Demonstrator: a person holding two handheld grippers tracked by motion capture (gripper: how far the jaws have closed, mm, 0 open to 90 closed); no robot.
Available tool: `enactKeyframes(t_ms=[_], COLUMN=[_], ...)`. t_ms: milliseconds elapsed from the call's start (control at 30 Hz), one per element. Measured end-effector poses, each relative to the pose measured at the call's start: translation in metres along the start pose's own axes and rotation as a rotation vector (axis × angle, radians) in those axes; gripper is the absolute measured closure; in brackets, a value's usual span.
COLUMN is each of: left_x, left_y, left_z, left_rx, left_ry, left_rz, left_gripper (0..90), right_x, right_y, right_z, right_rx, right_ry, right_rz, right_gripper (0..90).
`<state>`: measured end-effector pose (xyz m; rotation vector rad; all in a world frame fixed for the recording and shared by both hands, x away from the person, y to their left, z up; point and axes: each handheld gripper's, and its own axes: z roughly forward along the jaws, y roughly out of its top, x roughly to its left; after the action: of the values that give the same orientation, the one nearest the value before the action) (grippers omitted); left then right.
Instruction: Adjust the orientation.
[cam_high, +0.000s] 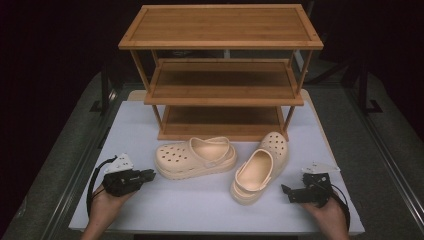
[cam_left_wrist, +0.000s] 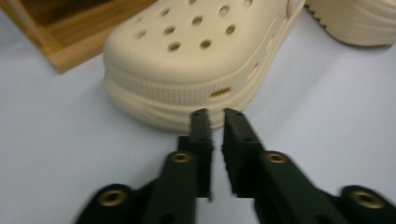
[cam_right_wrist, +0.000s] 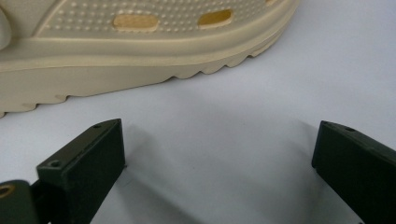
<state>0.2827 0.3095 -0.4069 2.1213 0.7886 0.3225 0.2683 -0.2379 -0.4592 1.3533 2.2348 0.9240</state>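
Two cream clogs lie on the white table. The left clog (cam_high: 195, 157) lies sideways with its toe to the left. The right clog (cam_high: 260, 167) points its toe away and its heel toward me. My left gripper (cam_high: 150, 175) is held just left of the left clog's toe. In the left gripper view the gripper (cam_left_wrist: 215, 114) is shut with nothing between its jaws, a short way off the perforated toe (cam_left_wrist: 196, 51). My right gripper (cam_high: 286, 191) sits right of the right clog's heel. In the right gripper view it (cam_right_wrist: 218, 126) stands open over bare table, close to the clog's sole (cam_right_wrist: 140, 51).
A three-tier wooden shoe rack (cam_high: 222, 75) stands at the back of the table, its bottom shelf right behind the clogs; a corner of the rack (cam_left_wrist: 70, 37) is in the left gripper view. The table (cam_high: 200, 210) has free room in front of the clogs. Dark floor surrounds it.
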Motion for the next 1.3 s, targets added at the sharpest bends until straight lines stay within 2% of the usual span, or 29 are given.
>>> enactKeyframes(t_ms=[100,133,167,300,333,367,400,433,600,900,1067,1233,1300], left_x=[-0.002,-0.003,-0.003,-0.008,-0.012,-0.012,-0.017,-0.017,-0.028,-0.033,-0.034,-0.035,-0.035], left_y=[0.013,0.023,0.023,0.046,0.057,0.057,0.068,0.068,0.092,0.116,0.122,0.118,0.115], left_z=[0.002,0.004,0.004,0.013,0.020,0.020,0.029,0.029,0.056,0.083,0.098,0.105,0.108], left_rx=[-0.017,-0.041,-0.041,-0.068,-0.085,-0.085,-0.091,-0.091,-0.090,-0.085,-0.030,0.026,0.041], left_ry=[-0.022,-0.037,-0.037,-0.077,-0.093,-0.093,-0.113,-0.113,-0.153,-0.174,-0.170,-0.165,-0.176], left_rz=[-0.001,0.003,0.003,0.027,0.042,0.042,0.062,0.062,0.106,0.124,0.139,0.138,0.130], left_gripper=[89.9,89.9,90.0,90.0,90.0,89.9,89.9,89.9,88.6,88.7,89.9,90.0,90.0], right_x=[0.000,0.000,0.000,0.000,0.000,0.000,0.000,0.000,0.000,0.000,0.000,0.000,0.000], right_y=[0.000,0.000,0.000,0.000,0.000,0.000,0.000,0.000,0.000,0.000,0.000,0.000,0.000], right_z=[0.000,0.000,0.000,0.000,0.000,0.000,0.000,0.000,0.000,0.000,0.000,0.000,0.000], right_rx=[0.002,0.001,0.001,0.002,0.002,0.002,0.002,0.002,0.001,-0.001,-0.001,-0.001,-0.001], right_ry=[0.000,0.000,0.000,0.001,0.001,0.001,0.001,0.001,0.001,0.001,0.001,0.001,0.001], right_rz=[0.003,0.003,0.003,0.003,0.003,0.003,0.003,0.003,0.001,0.002,0.002,0.002,0.003], right_gripper=[2.1,2.1,2.1,2.1,2.1,2.1,2.1,2.1,2.1,2.1,2.1,2.1,2.1])
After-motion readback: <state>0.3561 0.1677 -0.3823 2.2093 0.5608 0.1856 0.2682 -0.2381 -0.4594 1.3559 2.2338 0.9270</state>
